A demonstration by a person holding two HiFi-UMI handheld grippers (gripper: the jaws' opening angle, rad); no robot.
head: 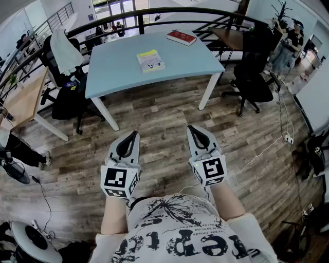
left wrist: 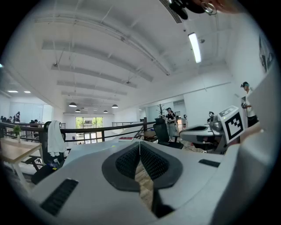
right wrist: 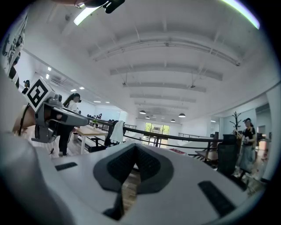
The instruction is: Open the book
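Note:
A closed yellow-and-white book [head: 150, 60] lies near the middle of the light blue table [head: 118, 72]. A closed red book [head: 181, 37] rests at the table's far right corner and shows small in the left gripper view [left wrist: 126, 139]. I stand on the wooden floor, well back from the table. My left gripper [head: 136, 132] [left wrist: 140, 143] is held level, pointing at the table, jaws shut with nothing between them. My right gripper [head: 189, 127] [right wrist: 135, 146] is beside it, also shut and holding nothing. Both are far from either book.
A black office chair draped with a white cloth [head: 64, 49] stands at the table's left end, and another black chair [head: 254, 82] at its right. A wooden desk [head: 23, 97] is at far left. A dark railing [head: 154, 13] runs behind the table. A white cable [head: 257, 154] trails across the floor.

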